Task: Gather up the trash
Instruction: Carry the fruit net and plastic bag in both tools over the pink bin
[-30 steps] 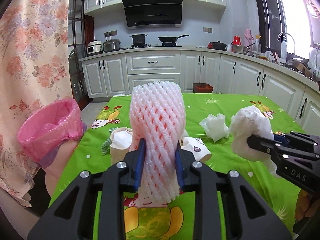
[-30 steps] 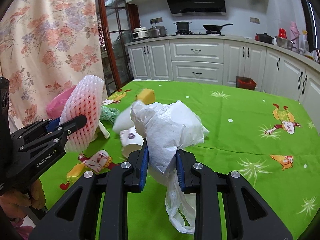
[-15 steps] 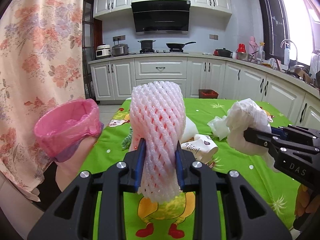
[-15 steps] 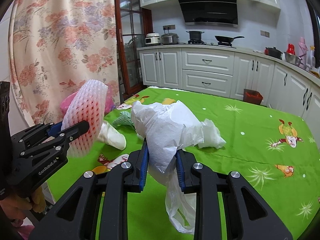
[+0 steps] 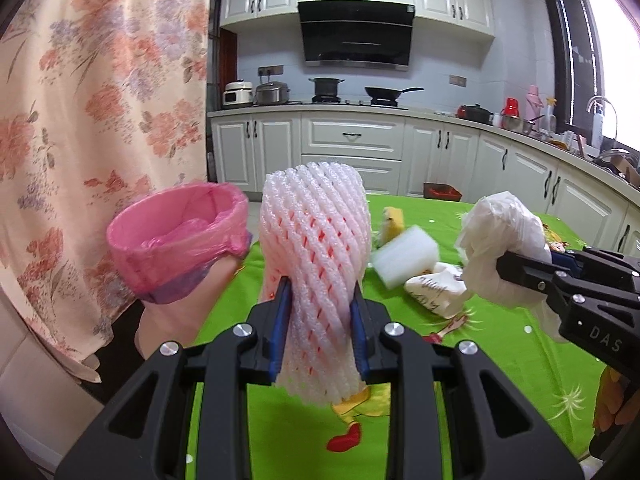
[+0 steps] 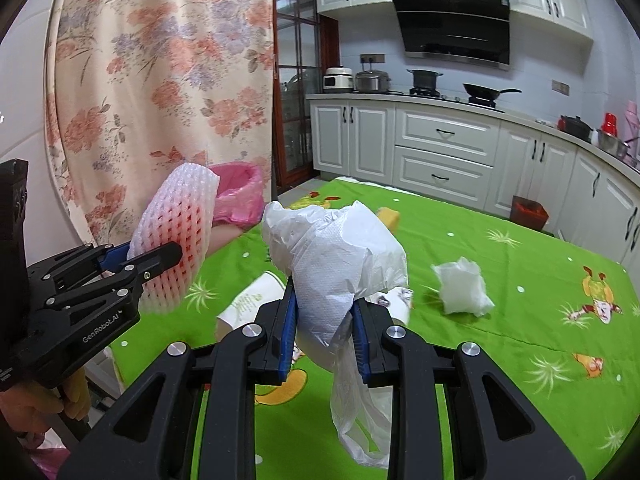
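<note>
My left gripper (image 5: 320, 320) is shut on a pink-white foam fruit net (image 5: 316, 248), held upright above the table's left edge. Just left of it stands a bin lined with a pink bag (image 5: 176, 240), mouth open. In the right wrist view the same net (image 6: 176, 236) sits in the left gripper (image 6: 160, 256) in front of the pink bag (image 6: 240, 196). My right gripper (image 6: 324, 320) is shut on a crumpled white plastic bag (image 6: 336, 260), whose tail hangs below the pads. From the left wrist view, that bag (image 5: 500, 248) and the right gripper (image 5: 504, 264) are at the right.
On the green cartoon tablecloth (image 6: 500, 280) lie a crumpled tissue (image 6: 460, 288), squashed paper cups (image 6: 248, 304), a white foam block (image 5: 404, 256) and a yellow sponge (image 5: 390, 220). A floral curtain (image 6: 160, 80) hangs at the left. Kitchen cabinets (image 5: 352, 152) line the back wall.
Both grippers have moved left and a little up with their loads. The pink-lined bin now stands much closer to the foam net. More of the table's litter shows behind.
</note>
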`<state>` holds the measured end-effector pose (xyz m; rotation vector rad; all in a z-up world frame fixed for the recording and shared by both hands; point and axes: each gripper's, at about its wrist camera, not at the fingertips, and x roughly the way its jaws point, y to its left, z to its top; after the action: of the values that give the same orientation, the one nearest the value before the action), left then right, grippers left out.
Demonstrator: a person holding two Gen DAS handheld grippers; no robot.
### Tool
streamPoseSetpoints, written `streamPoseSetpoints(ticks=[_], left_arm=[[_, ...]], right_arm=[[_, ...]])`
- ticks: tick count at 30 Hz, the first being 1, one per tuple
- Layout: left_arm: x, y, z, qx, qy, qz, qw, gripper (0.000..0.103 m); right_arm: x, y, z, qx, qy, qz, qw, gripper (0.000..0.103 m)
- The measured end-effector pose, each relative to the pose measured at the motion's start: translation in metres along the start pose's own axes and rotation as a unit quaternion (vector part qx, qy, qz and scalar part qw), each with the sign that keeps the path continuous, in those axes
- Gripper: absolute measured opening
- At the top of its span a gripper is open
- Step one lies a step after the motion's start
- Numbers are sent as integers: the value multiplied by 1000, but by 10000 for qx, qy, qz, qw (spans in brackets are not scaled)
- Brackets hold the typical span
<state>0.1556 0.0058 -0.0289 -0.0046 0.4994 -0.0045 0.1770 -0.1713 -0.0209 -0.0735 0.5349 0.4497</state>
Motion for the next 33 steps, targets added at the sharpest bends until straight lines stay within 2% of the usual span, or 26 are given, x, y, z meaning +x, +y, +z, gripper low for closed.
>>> streamPoseSetpoints(ticks=[9,20,33], left_arm=[[8,25,2,-162,64,263,9995,27],[24,83,17,-481,117,789,9957,27],[42,172,67,-805,-83,1335,9877,27]], right_arm=[[20,22,17,-271,14,213,9994,25],[67,48,54,-516,-5,573,9970,25],[131,86,109,-800,-62,1007,9917,26]])
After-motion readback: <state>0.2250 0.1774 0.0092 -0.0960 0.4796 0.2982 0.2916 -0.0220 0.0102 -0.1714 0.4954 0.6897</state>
